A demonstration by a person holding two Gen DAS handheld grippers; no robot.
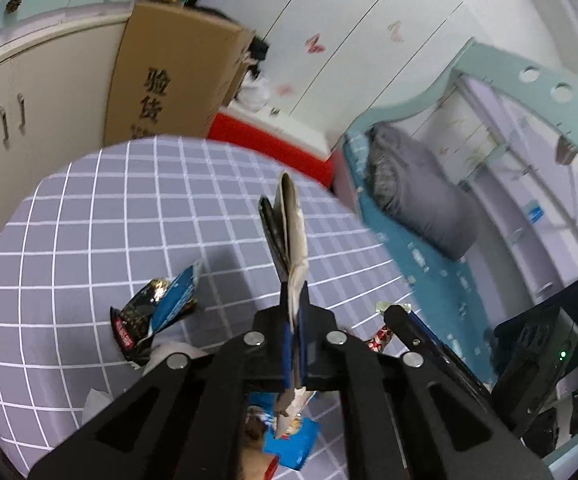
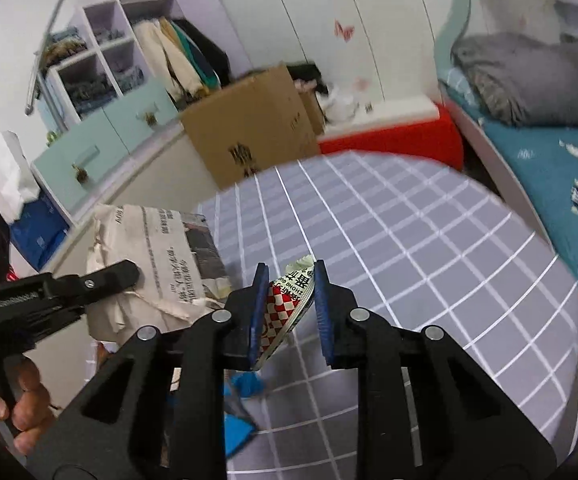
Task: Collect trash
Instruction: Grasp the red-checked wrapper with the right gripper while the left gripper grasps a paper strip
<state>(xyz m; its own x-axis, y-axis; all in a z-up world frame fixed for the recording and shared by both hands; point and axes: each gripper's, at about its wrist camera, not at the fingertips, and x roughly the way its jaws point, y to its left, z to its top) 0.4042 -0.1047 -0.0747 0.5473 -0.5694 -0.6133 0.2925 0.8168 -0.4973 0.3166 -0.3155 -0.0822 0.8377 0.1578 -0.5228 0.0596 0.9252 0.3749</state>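
Both tongs have trash lifted above the checked table (image 1: 89, 208): the left gripper (image 1: 295, 312) is clamped tight on a folded newspaper (image 1: 293, 232), and the right gripper (image 2: 291, 304), part-open, pinches a red-checked wrapper (image 2: 285, 308). The pickup looks done; next they need a bin, none visible. A blue wrapper (image 1: 161, 304) remains on the table.

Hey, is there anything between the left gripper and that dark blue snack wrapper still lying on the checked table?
No object lies between them, but the left gripper is shut on a folded newspaper, so it is not free. The dark blue snack wrapper lies apart on the checked table. The right gripper holds a red-checked wrapper.
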